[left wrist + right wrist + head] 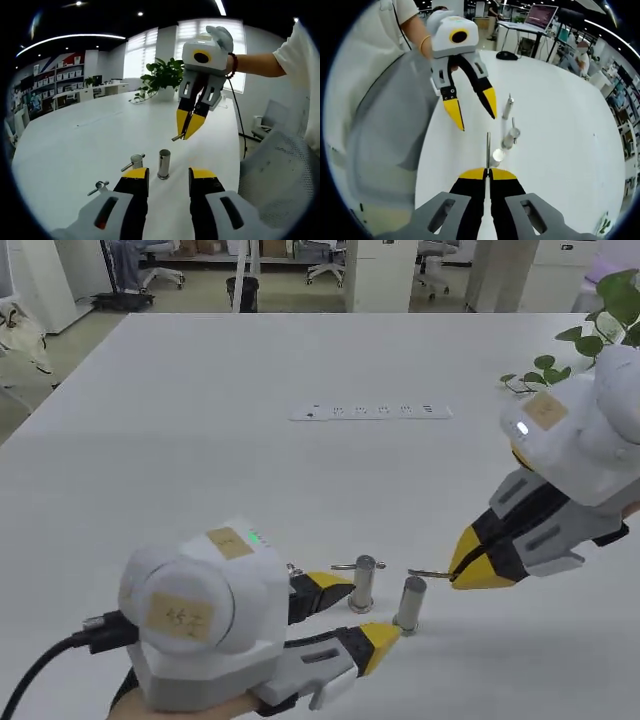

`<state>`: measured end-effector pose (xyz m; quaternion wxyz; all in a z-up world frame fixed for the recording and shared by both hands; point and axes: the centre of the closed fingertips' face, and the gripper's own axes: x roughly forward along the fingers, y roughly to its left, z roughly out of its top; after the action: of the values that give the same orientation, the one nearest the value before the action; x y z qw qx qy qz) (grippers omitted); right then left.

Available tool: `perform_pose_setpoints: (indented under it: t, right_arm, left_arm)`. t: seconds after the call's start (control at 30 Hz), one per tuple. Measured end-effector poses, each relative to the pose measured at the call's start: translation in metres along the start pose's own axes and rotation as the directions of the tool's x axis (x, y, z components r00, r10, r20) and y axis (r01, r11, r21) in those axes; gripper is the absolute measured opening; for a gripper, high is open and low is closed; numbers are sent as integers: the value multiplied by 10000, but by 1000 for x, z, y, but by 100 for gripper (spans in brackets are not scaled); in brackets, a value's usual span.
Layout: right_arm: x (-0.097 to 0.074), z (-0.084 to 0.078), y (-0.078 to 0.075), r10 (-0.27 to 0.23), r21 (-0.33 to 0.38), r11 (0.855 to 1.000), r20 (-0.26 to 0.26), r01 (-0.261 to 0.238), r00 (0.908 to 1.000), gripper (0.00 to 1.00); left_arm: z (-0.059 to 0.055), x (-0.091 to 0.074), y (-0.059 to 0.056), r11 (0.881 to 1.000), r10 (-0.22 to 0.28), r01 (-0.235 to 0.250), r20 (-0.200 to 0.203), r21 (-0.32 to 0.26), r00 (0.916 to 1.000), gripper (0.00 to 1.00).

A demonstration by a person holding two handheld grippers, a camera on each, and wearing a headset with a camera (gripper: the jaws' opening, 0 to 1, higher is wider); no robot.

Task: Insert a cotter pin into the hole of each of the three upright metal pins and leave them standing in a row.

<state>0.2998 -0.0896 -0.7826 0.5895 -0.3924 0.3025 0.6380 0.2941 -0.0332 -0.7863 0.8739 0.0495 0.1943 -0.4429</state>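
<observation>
Pinching a cotter pin [430,573] by one end, the right gripper [462,566] is held with its jaws pressed together, and the pin's free end is aimed at the bare metal pin [410,602] standing nearest it on the worktop [250,460]. The left gripper [364,608] is spread and nothing is gripped by it. The bare metal pin is seen just beyond its tips, in line with the gap between them. Next in the row, the middle pin [363,583] is crossed by a cotter pin near its top, and the far pin [100,186] appears to be fitted likewise, though it is small in the frame.

Since the bare metal pin is not clamped, it could be tipped over if the cotter pin's tip misses the hole and pushes on the side. Which way the hole faces cannot be made out. The middle pin stands close enough to be knocked if the spread jaws are closed carelessly. The cotter pin might also swivel, being held by its end alone.

Tan stickers [180,617] with handwritten marks are seen on both gripper bodies, but the writing cannot be read. No brand is visible.
</observation>
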Motion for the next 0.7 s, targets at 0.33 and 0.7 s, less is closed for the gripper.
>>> perform_pose_setpoints:
  t: [0.33, 0.7]
  right_arm:
    - [2, -18, -1, 11, 76, 10000, -449, -8, 9990, 2]
    - [7, -37, -4, 16, 139, 9999, -893, -4, 9960, 2]
  left_arm:
    - [-10, 22, 0, 9993, 367, -369, -264, -91, 9990, 30]
    - [-21, 44, 4, 9966, 740, -758, -519, -329, 9959, 27]
